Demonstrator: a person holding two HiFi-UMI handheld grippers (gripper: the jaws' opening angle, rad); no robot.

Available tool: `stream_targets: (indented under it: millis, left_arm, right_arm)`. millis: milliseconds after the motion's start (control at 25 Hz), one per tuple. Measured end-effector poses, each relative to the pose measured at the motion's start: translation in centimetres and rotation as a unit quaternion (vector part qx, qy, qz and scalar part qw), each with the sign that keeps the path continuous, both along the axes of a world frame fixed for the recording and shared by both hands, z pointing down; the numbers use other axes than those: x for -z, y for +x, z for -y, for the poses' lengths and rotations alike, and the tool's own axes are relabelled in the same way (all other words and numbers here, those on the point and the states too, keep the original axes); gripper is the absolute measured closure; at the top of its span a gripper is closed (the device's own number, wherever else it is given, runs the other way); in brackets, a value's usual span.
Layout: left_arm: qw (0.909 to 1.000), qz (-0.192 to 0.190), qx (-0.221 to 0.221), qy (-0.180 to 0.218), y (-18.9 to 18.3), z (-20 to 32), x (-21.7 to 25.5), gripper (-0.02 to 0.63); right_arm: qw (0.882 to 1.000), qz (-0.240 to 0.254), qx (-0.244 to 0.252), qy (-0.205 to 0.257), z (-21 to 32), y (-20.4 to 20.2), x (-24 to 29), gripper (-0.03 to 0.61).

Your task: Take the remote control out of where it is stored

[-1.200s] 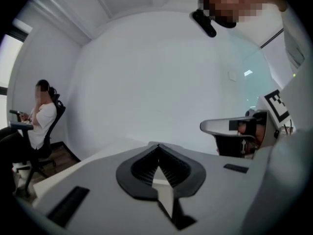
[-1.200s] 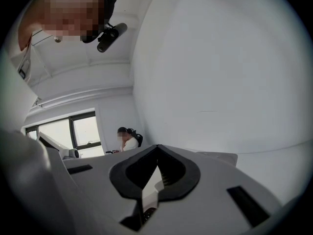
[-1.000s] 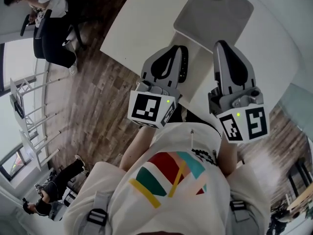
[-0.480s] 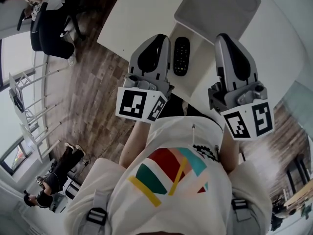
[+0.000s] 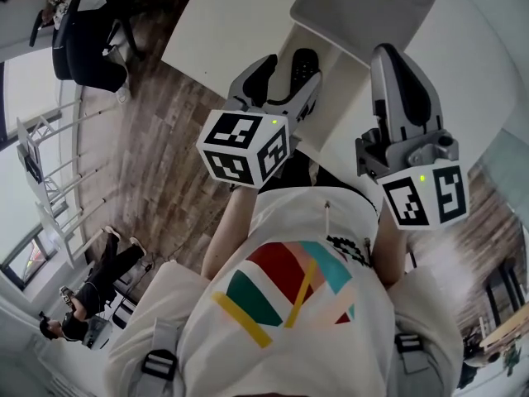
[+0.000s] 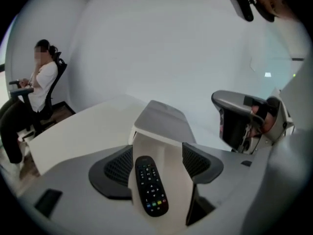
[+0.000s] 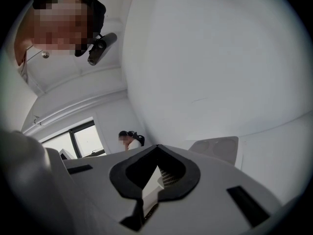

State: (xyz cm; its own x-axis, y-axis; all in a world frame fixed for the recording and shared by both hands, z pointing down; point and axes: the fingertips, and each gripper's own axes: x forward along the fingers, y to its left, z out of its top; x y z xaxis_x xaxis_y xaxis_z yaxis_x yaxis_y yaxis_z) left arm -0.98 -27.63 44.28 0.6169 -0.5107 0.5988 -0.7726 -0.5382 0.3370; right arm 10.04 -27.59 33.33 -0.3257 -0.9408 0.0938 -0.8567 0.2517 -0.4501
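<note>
Seen from above, the person holds both bare forearms forward from the chest, one grey plastic gripper in each hand, marker cubes nearest the body. The left gripper [image 5: 283,85] tilts toward the right, and its dark-padded jaws are opening, already wide apart. A slim black remote control [image 6: 150,185] with coloured buttons lies between them, and neither pad touches it. The right gripper [image 5: 395,56] is held level with the left, pointing away from the body, its jaws closed together on nothing.
</note>
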Motion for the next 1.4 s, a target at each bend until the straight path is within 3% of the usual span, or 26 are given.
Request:
stream_targets:
  millis: [400, 840, 1120, 1400]
  left_arm:
    - [0.9874, 0.096, -0.018, -0.124, 0.3, -2.9, -5.1, 0.288]
    - [0.9686, 0.167, -0.021, -0.183, 0.2, -2.8, -8.9, 0.288]
    - [0.9632, 0.181, -0.026, -0.197, 0.5, -2.5, -10.2, 0.295]
    - [0.9535, 0.245, -0.065, -0.163, 0.1, -2.8, -10.9, 0.334]
  right_arm:
    - [1.000, -0.007, -0.004, -0.007, -0.9, 1.0, -0.1, 0.577]
    - [0.998, -0.053, -0.022, -0.012, -0.8, 2.9, -0.6, 0.577]
    - [0.998, -0.047, -0.024, -0.029, -0.4, 3.1, -2.1, 0.577]
    - [0.996, -0.078, -0.029, -0.036, 0.0, 3.0, -3.0, 0.577]
